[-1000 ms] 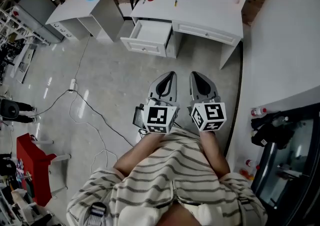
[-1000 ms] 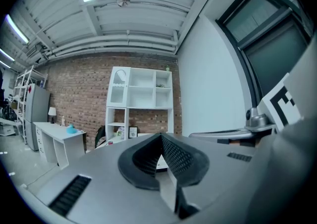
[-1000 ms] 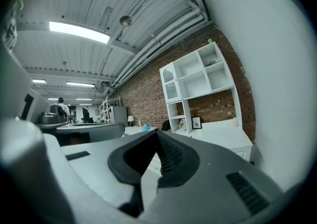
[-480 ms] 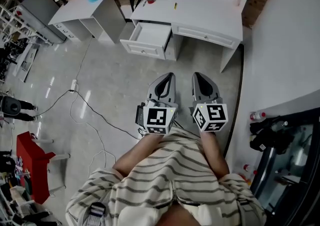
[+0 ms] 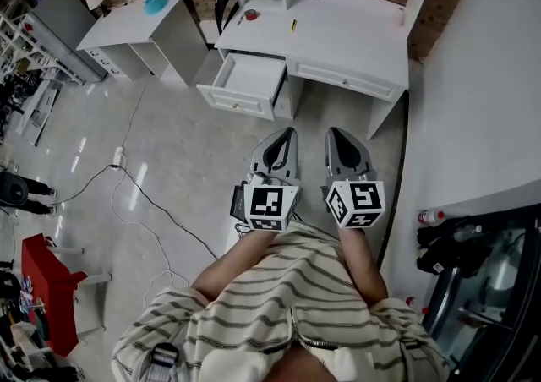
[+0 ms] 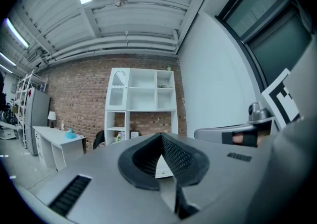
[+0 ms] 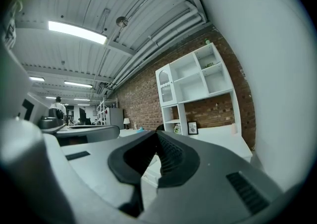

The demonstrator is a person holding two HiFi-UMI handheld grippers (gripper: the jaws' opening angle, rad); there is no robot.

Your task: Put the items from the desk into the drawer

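- Approaching the desk (image 5: 355, 38); it is drawing nearer, open drawer (image 5: 250, 84) ahead.
- The left gripper (image 5: 289, 132) and right gripper (image 5: 335, 133) are staying clenched, empty; nothing collected yet.

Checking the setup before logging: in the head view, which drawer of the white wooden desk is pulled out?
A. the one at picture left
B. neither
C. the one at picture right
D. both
A: on the white desk, the drawer at picture left juts out open, while the long drawer front beside it sits flush.
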